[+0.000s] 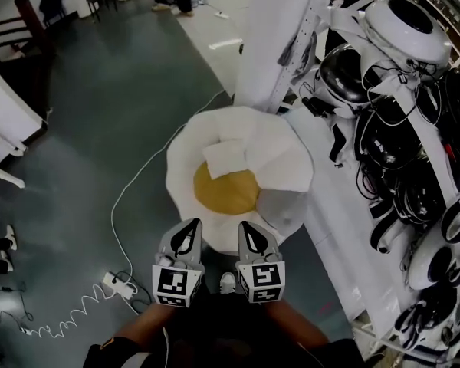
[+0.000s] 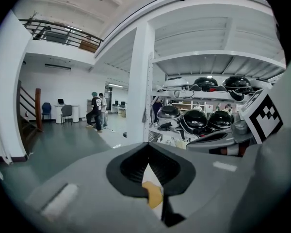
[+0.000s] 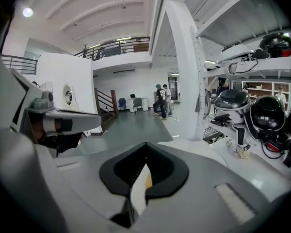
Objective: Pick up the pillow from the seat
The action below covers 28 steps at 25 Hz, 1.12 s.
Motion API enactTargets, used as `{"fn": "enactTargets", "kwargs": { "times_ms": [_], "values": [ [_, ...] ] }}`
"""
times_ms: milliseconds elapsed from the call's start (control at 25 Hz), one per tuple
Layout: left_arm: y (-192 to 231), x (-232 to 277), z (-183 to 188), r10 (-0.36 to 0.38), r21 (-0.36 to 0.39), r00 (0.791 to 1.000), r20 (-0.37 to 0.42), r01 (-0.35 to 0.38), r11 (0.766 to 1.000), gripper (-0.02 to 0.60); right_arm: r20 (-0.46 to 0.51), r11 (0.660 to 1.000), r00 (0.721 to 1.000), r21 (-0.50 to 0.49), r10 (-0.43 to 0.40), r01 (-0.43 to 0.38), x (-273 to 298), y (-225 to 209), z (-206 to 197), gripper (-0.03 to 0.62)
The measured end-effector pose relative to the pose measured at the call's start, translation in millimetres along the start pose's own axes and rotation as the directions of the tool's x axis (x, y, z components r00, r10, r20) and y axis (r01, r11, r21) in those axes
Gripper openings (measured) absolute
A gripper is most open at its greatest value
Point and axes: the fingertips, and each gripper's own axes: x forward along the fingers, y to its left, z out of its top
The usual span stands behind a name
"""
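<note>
**Head view: both grippers lined up short of the pillow, which is untouched**

Head view puts the pillow (image 1: 225, 158) flat at centre frame on the white, petal-edged seat (image 1: 291, 163). Its lower edge overlaps the seat's yellow centre (image 1: 226, 193), and nothing touches it. I have the left gripper (image 1: 190, 232) and the right gripper (image 1: 249, 234) side by side at lower centre, over the seat's near rim. Both are well short of the pillow and point up-frame towards it. I read that as a squared-up approach, one tool for each side of the cushion.

In the left gripper view the fingers (image 2: 131, 168) meet at the tips with nothing between them. Only a sliver of yellow shows through the slot lower down. The right gripper view shows the same: fingers (image 3: 160, 168) together and empty. They must part before either can take an edge.

The pillow looks thin and soft, so I expect a pinch at a corner would suit. Shelving (image 1: 414, 129) crowds the right of the frame beside the seat, leaving the right tool less room.
</note>
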Motion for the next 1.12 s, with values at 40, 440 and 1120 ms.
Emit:
{"fn": "enactTargets", "kwargs": {
  "times_ms": [40, 440, 1120],
  "values": [
    [6.4, 6.9, -1.1, -0.007, -0.001, 1.0, -0.005, 0.007, 1.0, 0.002, -0.016, 1.0, 1.0, 0.008, -0.007, 0.007, 8.2, -0.6, -1.4, 0.002],
    [68.6, 85.8, -21.5, -0.05, -0.035, 0.997, -0.05, 0.049, 0.998, 0.002, -0.101, 0.998, 0.993, 0.009, -0.069, 0.07, 103.0, -28.7, -2.6, 0.002],
    [131.0, 202.2, -113.3, -0.029, -0.033, 0.994, -0.101, 0.025, 0.999, 0.002, -0.16, 0.996, 0.984, 0.028, -0.078, 0.083, 235.2, -74.2, -69.6, 0.052]
  ]
}}
